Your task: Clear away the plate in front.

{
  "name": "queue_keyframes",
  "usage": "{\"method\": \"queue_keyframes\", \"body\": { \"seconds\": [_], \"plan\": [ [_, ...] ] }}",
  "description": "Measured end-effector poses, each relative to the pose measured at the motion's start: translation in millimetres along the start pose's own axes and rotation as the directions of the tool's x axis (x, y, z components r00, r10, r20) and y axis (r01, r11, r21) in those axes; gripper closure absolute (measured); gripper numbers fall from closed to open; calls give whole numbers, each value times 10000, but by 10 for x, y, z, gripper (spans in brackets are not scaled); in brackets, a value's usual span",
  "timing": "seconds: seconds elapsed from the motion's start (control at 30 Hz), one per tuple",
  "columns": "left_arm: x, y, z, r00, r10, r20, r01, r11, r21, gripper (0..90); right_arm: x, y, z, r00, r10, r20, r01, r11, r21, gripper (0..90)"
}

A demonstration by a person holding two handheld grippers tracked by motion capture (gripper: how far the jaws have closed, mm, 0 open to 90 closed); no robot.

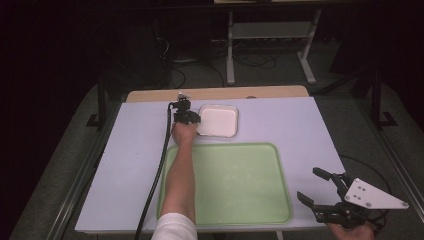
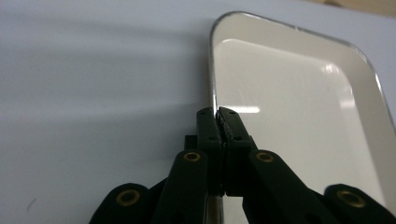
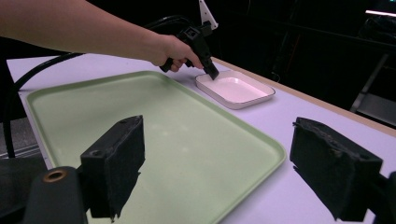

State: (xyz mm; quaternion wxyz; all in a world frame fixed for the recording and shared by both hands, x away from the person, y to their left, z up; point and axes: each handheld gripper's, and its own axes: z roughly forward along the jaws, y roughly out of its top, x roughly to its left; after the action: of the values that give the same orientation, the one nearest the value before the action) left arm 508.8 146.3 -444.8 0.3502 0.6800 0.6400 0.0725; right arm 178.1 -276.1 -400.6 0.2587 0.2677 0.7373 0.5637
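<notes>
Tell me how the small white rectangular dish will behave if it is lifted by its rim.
The small white rectangular dish looks rigid, so it probably keeps its shape. The left gripper pinches only one edge, so the far side may sag or tilt. Its glossy rim looks smooth and might slip between the pads.

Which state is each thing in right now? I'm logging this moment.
white dish: empty, flat on the table, its left rim pinched.
left gripper: jaws shut on the white dish's rim.
right gripper: jaws open, holding nothing, right of the tray.
green tray: empty, flat on the table.
</notes>
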Motion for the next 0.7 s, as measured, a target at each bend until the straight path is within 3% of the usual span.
{"method": "queue_keyframes", "body": {
  "seconds": [0.13,0.3,0.43,0.7],
  "plan": [
    [26,-33,-3,9990,-426,132,427,9990,-111,886,2,0,-2,10000,-58,27,58,10000,-31,171],
    [14,-33,-34,9985,-532,146,537,9980,-334,886,7,4,5,10000,-23,12,23,10000,-38,171],
    [22,-63,-68,9931,-1059,498,1082,9930,-464,886,6,16,15,9999,116,-80,-117,9998,-141,168],
    [56,-59,-173,9905,-1144,758,1205,9894,-816,886,0,15,22,9998,216,-44,-216,9996,-180,158]
  ]
}}
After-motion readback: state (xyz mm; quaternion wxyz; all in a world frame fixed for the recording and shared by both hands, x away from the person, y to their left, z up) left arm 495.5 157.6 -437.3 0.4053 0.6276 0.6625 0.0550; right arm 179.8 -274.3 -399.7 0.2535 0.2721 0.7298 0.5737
